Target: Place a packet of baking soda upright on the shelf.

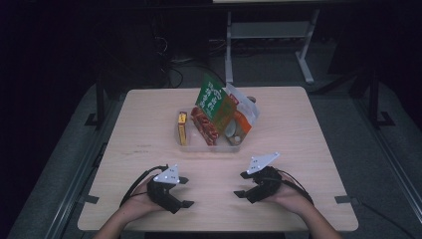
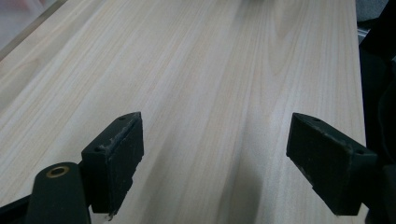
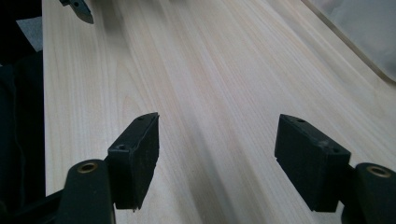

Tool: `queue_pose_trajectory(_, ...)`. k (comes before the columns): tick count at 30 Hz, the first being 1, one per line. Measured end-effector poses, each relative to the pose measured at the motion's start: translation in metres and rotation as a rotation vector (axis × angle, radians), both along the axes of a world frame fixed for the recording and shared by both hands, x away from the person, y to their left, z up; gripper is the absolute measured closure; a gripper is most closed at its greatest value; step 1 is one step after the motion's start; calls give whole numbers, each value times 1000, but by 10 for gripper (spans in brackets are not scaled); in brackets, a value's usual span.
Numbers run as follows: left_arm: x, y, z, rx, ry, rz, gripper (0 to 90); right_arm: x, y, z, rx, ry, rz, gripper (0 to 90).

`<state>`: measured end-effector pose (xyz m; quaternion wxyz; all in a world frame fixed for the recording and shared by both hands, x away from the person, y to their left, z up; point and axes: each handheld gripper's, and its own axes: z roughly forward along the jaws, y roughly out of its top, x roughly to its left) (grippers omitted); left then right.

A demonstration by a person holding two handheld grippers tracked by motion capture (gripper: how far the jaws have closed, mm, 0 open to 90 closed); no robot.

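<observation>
Two hand-held grippers are resting near the front edge of the pale wooden worktop (image 1: pixel 149 129), each held in one of the person's hands. The left hand-held gripper (image 1: pixel 185 191) is lying toward the front left of the worktop, its jaws pointing inward toward the middle; in the left gripper view (image 2: pixel 215 154) the two black jaws are standing wide apart with bare wood between them and nothing in their grasp. The right hand-held gripper (image 1: pixel 241 184) is lying toward the front right, facing the left one across a stretch of bare worktop; in the right gripper view (image 3: pixel 217 158) its jaws are likewise spread wide and holding nothing. A grey three-cornered plate is sitting on top of each, and a cable is trailing back toward the front edge.

A clear shallow tray (image 1: pixel 209 147) is sitting at the centre of the worktop, toward the far edge and well apart from both hand-held grippers. Inside it, a yellow packet (image 1: pixel 182 128) is lying along the left wall, a red packet (image 1: pixel 204 127) is leaning beside it, a green packet (image 1: pixel 211 99) is standing tilted above the red one, and an orange-and-white pouch (image 1: pixel 244 113) is leaning against the right side.
</observation>
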<state>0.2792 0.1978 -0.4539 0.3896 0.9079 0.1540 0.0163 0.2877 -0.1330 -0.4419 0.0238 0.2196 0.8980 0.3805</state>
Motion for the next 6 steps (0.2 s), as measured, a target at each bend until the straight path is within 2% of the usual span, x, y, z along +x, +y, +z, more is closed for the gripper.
queue_pose_trajectory(6,-1,-1,0,-4,2,-1,185,0,0,0,2,-4,0,305)
